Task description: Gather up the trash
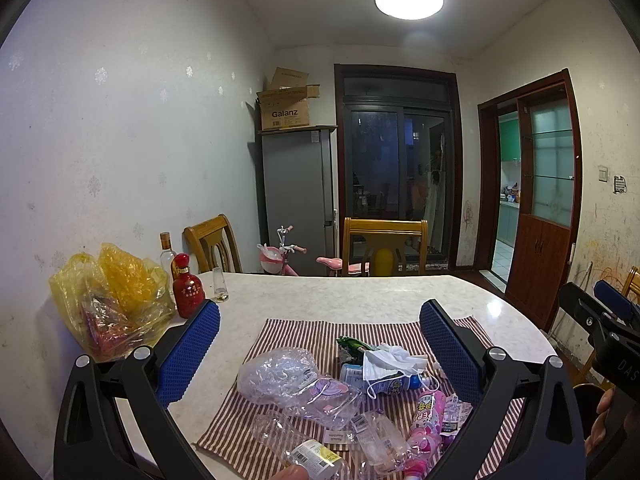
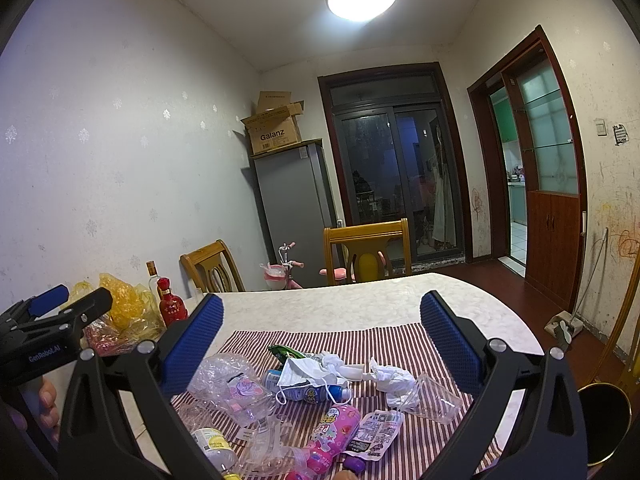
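Jaws on both grippers stood wide apart, holding nothing. The left gripper hung above the near part of a striped cloth, its blue pads spread either side of the trash heaped there; the right gripper hung over the same heap from a little further right, its pads likewise parted. Between the left fingers lay a crumpled clear wrapper, a used face mask draped over a small blue-labelled bottle, a green packet just behind them, and a pink bottle toward the right finger. The right wrist view also showed a crumpled tissue touching a clear plastic cup lying on its side, and a printed snack packet beside the pink bottle. All of it rested on the cloth, which lay on a pale marble-patterned table. At the table's far left corner stood a yellow plastic bag, a red bottle just beside it, and a clear bottle behind. Wooden chairs stood beyond the table, with a grey fridge against the far wall and a cardboard box on top of it.
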The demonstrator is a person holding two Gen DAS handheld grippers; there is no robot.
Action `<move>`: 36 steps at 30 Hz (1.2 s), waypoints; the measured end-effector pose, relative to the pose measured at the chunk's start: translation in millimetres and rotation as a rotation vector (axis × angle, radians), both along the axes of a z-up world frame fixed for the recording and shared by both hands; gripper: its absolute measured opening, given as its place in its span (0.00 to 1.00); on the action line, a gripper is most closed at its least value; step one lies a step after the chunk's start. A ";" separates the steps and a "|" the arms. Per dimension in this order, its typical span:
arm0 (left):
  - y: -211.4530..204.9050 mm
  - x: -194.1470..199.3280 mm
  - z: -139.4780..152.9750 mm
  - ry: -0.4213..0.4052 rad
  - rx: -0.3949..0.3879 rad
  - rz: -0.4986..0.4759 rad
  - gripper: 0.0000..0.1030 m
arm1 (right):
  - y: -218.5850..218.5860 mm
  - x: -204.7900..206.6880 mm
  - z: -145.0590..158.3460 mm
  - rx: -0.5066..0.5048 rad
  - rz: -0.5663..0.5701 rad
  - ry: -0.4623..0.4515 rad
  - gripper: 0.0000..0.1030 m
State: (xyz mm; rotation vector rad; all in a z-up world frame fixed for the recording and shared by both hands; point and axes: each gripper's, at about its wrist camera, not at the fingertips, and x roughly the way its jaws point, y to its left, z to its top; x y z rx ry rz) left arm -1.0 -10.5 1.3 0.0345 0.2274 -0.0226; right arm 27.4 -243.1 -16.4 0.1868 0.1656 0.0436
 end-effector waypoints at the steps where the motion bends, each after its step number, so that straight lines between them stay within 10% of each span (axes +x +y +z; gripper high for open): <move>1: 0.3 0.0 0.4 -0.001 -0.001 -0.001 0.94 | -0.1 0.2 0.0 0.001 0.001 0.001 0.96; 36: 12.9 67.0 -35.5 0.120 -0.002 -0.008 0.94 | 3.6 47.0 -24.7 -0.022 0.003 0.117 0.96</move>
